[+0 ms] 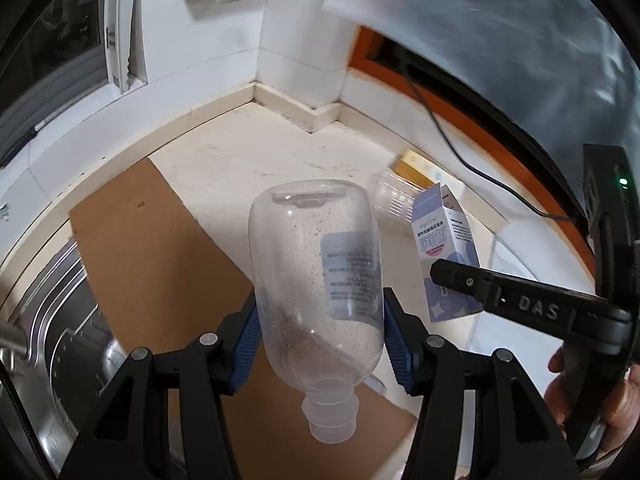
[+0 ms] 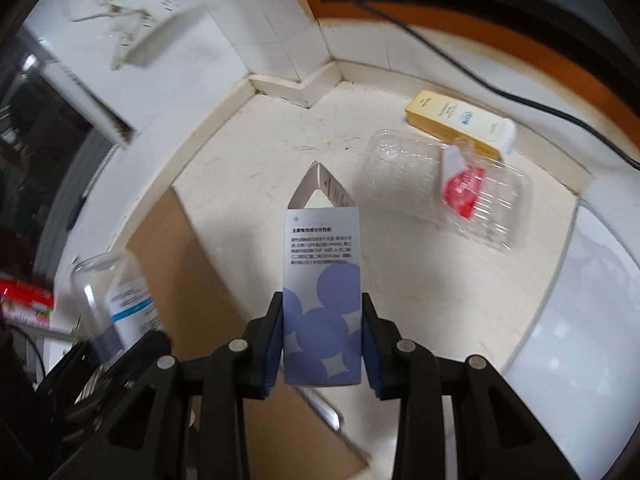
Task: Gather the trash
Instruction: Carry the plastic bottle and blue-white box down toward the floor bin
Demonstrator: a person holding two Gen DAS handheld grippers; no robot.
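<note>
My left gripper (image 1: 320, 340) is shut on a clear empty plastic bottle (image 1: 316, 280), neck toward the camera, held above the counter. The bottle also shows at the left of the right wrist view (image 2: 116, 300). My right gripper (image 2: 322, 344) is shut on a white and lilac carton (image 2: 322, 300) with its top flap open; the carton shows in the left wrist view (image 1: 444, 248) with one right finger (image 1: 480, 280) across it. On the counter lie a clear plastic clamshell tray (image 2: 448, 188) with a red label and a yellow box (image 2: 456, 120).
A brown cardboard sheet (image 1: 152, 260) lies on the cream counter (image 2: 260, 152). A steel sink (image 1: 68, 320) is at the left. Tiled walls meet at a corner behind. A black cable (image 2: 500, 88) runs along the right. A white rounded surface (image 2: 580, 320) sits at the right.
</note>
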